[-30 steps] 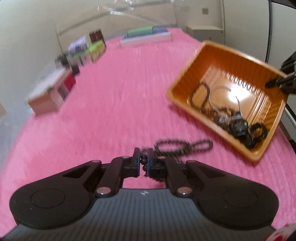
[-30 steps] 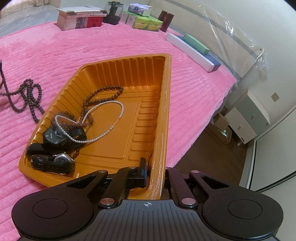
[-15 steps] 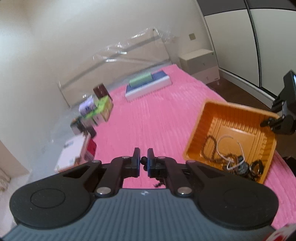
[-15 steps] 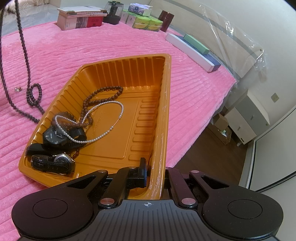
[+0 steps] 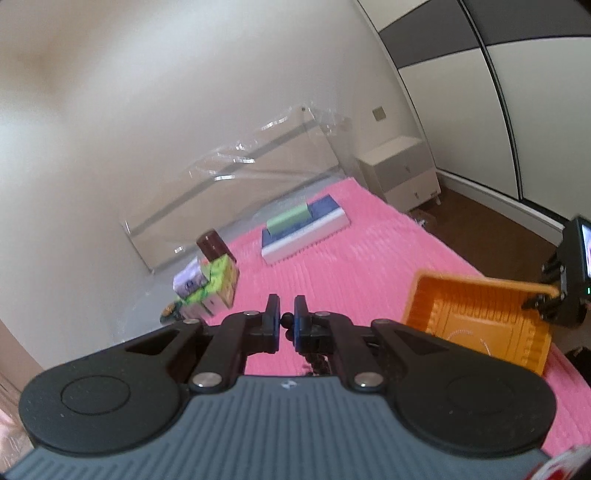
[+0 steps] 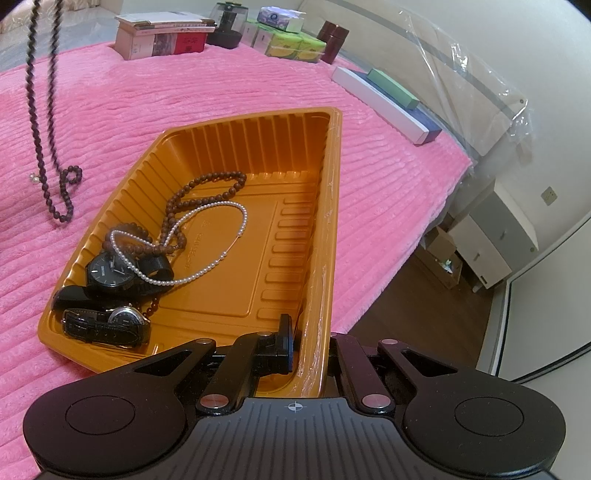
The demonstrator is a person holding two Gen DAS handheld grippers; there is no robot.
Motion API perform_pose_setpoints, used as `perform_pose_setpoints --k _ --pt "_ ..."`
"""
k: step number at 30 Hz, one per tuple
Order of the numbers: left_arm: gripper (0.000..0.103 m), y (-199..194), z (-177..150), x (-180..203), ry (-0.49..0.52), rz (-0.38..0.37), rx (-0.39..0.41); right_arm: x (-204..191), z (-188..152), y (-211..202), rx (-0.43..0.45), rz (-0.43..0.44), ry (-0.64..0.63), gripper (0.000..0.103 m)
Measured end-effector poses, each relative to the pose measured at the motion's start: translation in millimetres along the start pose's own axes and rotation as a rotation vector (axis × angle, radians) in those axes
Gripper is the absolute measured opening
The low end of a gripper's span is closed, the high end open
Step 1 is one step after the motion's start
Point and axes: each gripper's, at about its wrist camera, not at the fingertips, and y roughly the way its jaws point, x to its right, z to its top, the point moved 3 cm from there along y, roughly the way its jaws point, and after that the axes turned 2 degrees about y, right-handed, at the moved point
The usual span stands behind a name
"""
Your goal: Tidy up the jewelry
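My left gripper (image 5: 286, 326) is shut on a dark bead necklace (image 5: 287, 325) and holds it high above the pink bed. In the right wrist view the necklace (image 6: 40, 122) hangs as a long loop, its lower end still on the blanket. My right gripper (image 6: 308, 341) is shut on the near rim of the orange tray (image 6: 330, 206), which also shows in the left wrist view (image 5: 476, 321). In the tray lie a brown bead necklace (image 6: 207, 188), a pearl necklace (image 6: 207, 258) and two black watches (image 6: 110, 275).
The pink blanket (image 6: 184, 85) covers the bed. Boxes and a jar (image 6: 291, 40) stand along the far edge, with books (image 6: 162, 35) and long flat boxes (image 6: 388, 99). The bed edge drops to a wooden floor (image 6: 424, 284) at the right.
My left gripper has risen well above the bed, pulling the dark bead necklace up off the blanket. The right gripper and the tray have stayed still.
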Motion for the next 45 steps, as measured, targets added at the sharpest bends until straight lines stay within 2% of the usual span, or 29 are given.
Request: perform_pose_setpoints --k 14,27,33,45 --pt "0.006 0 64 -11 0.029 0.002 0.085 1 0 0 0.002 0.003 -0.002 0.003" --pt "0.006 -8 120 8 0.03 -0.042 0.194 2 0 0 0.002 0.012 0.0 0.003" --pt "0.006 9 121 37 0.053 -0.091 0.176 3 -1 1 0.002 0.015 0.003 0.003" --pt "0.006 81 79 111 0.041 -0.247 0.038 6 0 3 -0.003 0.026 0.013 0.003"
